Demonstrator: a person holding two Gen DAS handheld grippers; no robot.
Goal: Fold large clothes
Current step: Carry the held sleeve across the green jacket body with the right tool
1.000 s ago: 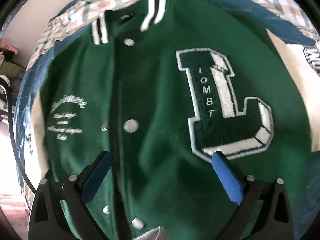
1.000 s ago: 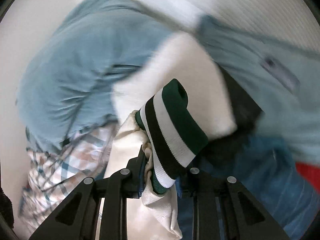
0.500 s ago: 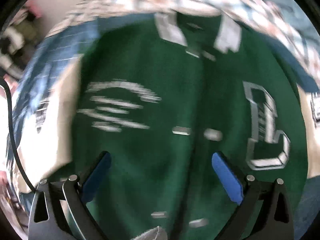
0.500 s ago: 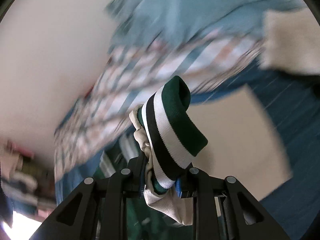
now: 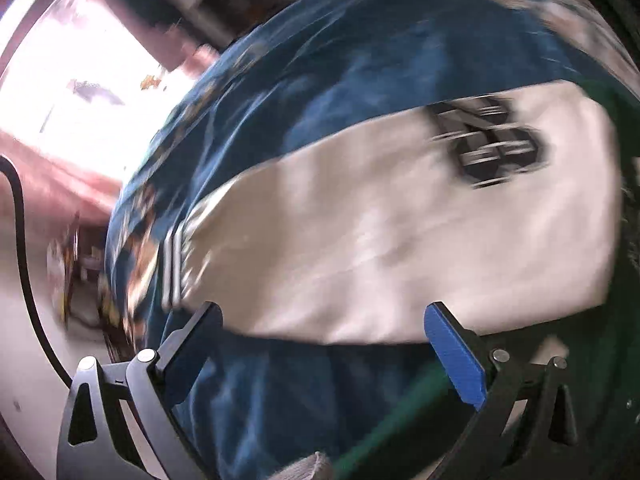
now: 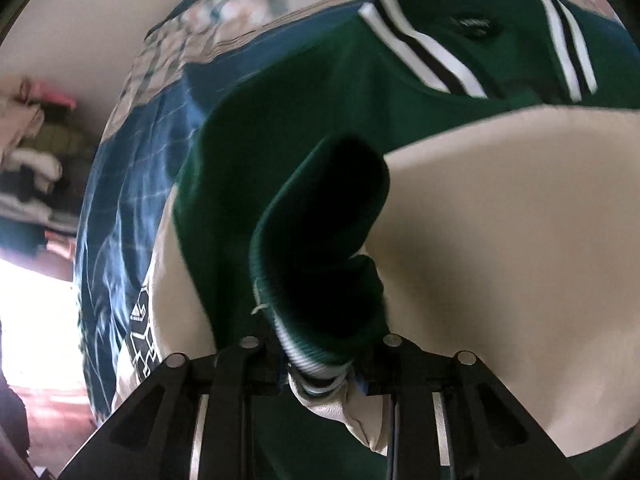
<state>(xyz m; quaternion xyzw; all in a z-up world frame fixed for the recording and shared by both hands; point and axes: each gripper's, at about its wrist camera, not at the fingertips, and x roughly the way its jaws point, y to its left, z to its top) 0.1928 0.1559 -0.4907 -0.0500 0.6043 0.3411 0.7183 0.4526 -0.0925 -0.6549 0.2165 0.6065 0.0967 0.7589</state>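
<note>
Left wrist view: the left gripper point(image 5: 320, 354) gapes wide and empty above the jacket's cream sleeve point(image 5: 400, 248), whose long axis runs lower left to upper right, unfolded. Right wrist view: the right gripper point(image 6: 320, 364) pinches the striped cuff point(image 6: 316, 276) at bottom centre, that sleeve lying across the green jacket point(image 6: 400, 92), collar toward the top; folding looks barely begun.

The green varsity jacket with cream sleeves point(image 6: 304, 128) lay spread on the blue patterned bed cover point(image 6: 132, 168). A checked cloth point(image 6: 256, 4) lay behind its striped collar point(image 6: 424, 56). One cream sleeve point(image 6: 520, 240) crossed over the jacket's front, its ribbed cuff point(image 6: 320, 248) pinched in the right gripper point(image 6: 320, 368). The other cream sleeve point(image 5: 400, 240) stretched out sideways on the cover, in front of the left gripper point(image 5: 324, 352).
</note>
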